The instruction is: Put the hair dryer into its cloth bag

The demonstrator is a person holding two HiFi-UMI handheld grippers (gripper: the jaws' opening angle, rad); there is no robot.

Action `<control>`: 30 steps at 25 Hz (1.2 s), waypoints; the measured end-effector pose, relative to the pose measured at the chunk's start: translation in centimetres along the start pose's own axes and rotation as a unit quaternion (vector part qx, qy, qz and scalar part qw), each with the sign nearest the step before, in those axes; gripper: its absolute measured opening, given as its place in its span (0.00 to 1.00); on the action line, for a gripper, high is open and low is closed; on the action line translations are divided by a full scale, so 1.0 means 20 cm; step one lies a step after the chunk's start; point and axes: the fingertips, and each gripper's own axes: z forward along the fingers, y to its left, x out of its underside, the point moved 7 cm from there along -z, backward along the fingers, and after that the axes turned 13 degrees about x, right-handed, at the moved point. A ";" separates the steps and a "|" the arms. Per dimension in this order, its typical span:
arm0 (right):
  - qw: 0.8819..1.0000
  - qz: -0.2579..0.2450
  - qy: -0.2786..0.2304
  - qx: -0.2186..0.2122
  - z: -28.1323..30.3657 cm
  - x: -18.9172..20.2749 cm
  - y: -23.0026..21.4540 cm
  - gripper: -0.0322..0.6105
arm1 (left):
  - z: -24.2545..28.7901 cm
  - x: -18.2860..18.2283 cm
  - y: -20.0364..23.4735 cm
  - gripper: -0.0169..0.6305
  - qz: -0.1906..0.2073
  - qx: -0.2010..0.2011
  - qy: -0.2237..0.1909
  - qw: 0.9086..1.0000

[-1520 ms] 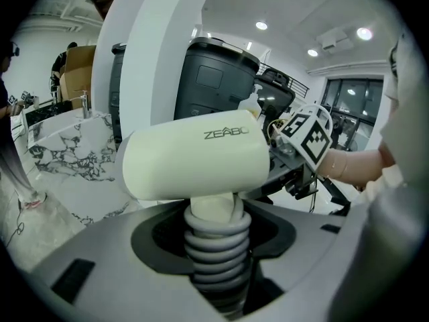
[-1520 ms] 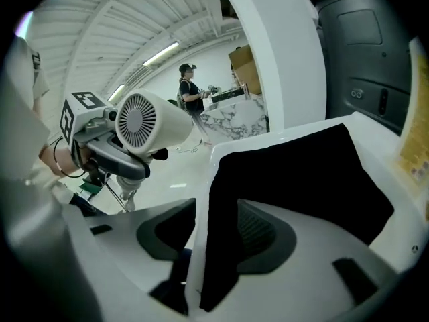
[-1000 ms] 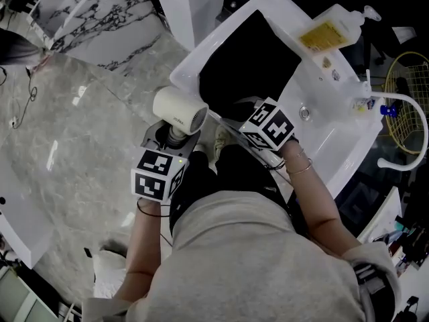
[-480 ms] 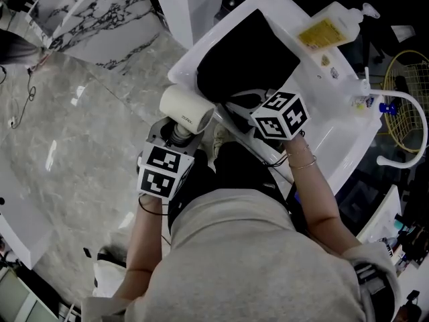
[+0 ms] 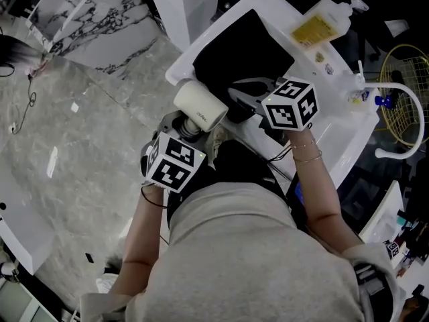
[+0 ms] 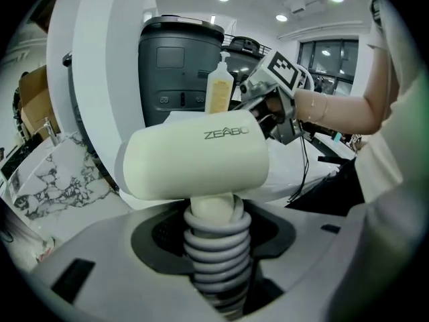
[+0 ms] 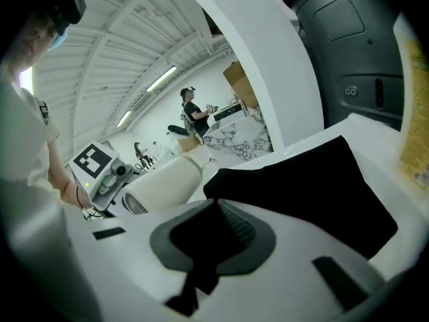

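Observation:
The cream hair dryer (image 5: pixel 201 104) stands upright in my left gripper (image 5: pixel 186 127), which is shut on its handle, where the grey cord (image 6: pixel 216 267) is coiled. The dryer's barrel (image 6: pixel 194 159) fills the left gripper view. The black cloth bag (image 5: pixel 241 45) lies on the white counter (image 5: pixel 315 139). My right gripper (image 5: pixel 236 94) is shut on the bag's near edge and holds it raised. In the right gripper view black cloth (image 7: pixel 315 186) is pinched at the jaws (image 7: pixel 214 213), with the dryer (image 7: pixel 167 180) just left of the bag's edge.
A yellow-labelled pump bottle (image 5: pixel 322 22) stands at the counter's far end. A white faucet (image 5: pixel 402 123) and a yellow wire basket (image 5: pixel 402 79) are at the right. A grey bin (image 6: pixel 177 66) stands behind the counter. Marble floor (image 5: pixel 67 146) lies to the left.
My right gripper has closed on the bag's near edge and risen with it. My left gripper has rolled and carried the dryer right, toward the bag.

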 end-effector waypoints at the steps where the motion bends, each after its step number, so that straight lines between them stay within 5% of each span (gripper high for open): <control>1: 1.000 0.002 -0.005 -0.001 -0.01 -0.01 0.00 0.07 | 0.01 0.00 -0.01 0.36 0.007 0.004 0.007 1.000; 11: 0.998 0.032 -0.049 -0.009 -0.05 -0.07 0.02 0.07 | 0.06 -0.02 0.01 0.36 0.073 0.055 0.093 0.991; 19: 0.997 0.026 -0.069 -0.022 -0.08 -0.09 0.03 0.07 | 0.08 -0.03 0.02 0.36 0.167 0.090 0.166 0.968; 30: 0.997 0.006 -0.057 -0.054 -0.10 -0.06 0.07 0.07 | 0.16 -0.14 0.16 0.36 0.163 0.075 0.209 0.961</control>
